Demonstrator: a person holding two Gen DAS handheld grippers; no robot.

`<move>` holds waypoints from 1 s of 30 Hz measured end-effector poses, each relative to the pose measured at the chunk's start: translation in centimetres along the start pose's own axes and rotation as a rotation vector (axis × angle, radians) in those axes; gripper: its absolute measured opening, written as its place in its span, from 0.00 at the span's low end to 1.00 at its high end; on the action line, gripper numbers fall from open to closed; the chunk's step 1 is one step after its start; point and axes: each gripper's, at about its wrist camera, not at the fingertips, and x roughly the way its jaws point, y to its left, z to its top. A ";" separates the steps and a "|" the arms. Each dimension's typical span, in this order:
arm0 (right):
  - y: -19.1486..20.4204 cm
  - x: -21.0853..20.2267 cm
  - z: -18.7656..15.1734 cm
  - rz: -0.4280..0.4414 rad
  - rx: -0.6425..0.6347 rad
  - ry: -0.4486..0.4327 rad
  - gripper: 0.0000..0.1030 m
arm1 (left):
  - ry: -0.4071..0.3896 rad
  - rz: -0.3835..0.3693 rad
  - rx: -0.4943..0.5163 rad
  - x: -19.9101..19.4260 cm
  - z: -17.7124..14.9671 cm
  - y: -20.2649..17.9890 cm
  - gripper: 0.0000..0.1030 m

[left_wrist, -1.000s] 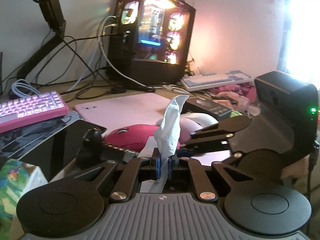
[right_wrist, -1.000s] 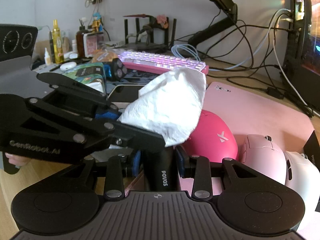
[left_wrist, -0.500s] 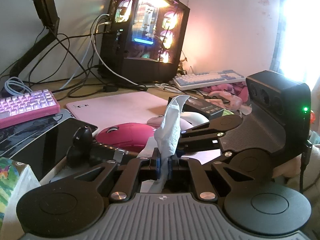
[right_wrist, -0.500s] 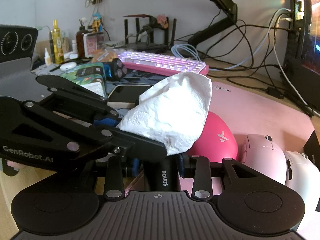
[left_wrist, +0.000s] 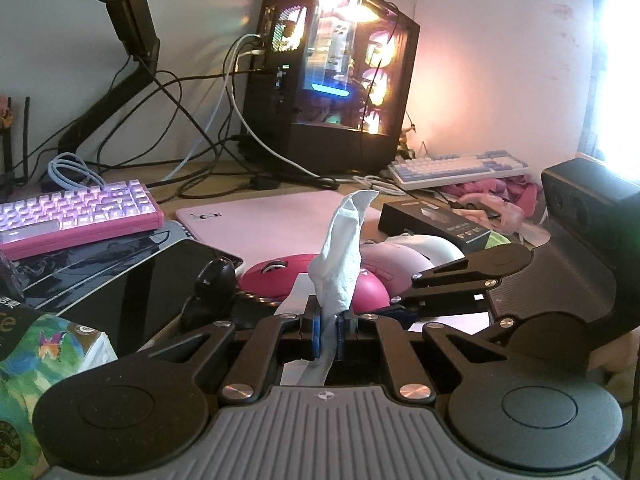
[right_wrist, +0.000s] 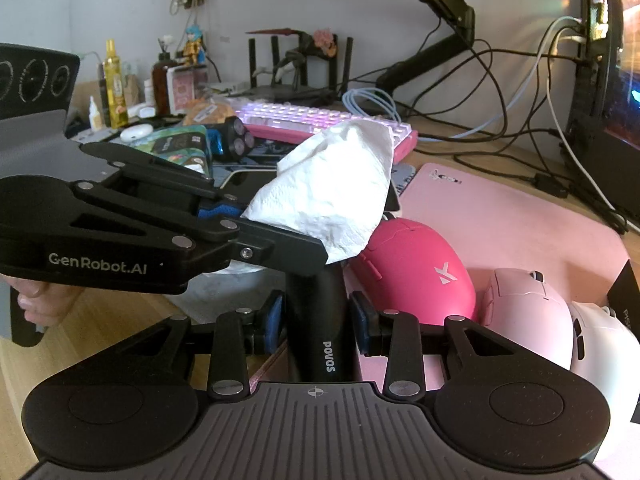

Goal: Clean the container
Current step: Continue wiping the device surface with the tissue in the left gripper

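Clearly the left gripper (left_wrist: 328,330) pinches a thin tissue (right_wrist: 332,188) while the right gripper (right_wrist: 318,326) clamps the black POVOS device (right_wrist: 316,320); hard rubbing could tear or slip the tissue.

A wooden desk (right_wrist: 100,320) carries a pink mouse mat (right_wrist: 500,216) ahead of the right gripper (right_wrist: 316,318), a lit pink keyboard (right_wrist: 320,122) beyond it, and a computer tower (left_wrist: 332,96) far ahead of the left gripper (left_wrist: 329,326).
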 end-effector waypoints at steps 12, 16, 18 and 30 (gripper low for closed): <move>0.0 0.0 0.0 -0.001 -0.001 0.000 0.38 | 0.017 -0.122 0.019 0.1 -0.3 -0.8 0.11; 0.1 0.0 0.0 -0.001 -0.001 0.000 0.38 | 0.022 -0.149 0.014 0.2 -0.5 -0.8 0.11; 0.1 0.0 0.0 -0.001 -0.001 0.000 0.38 | 0.025 -0.160 0.006 0.2 -0.5 -0.6 0.11; -0.1 0.0 0.0 -0.003 -0.003 0.000 0.38 | 0.005 -0.034 0.008 0.1 -0.3 -0.3 0.11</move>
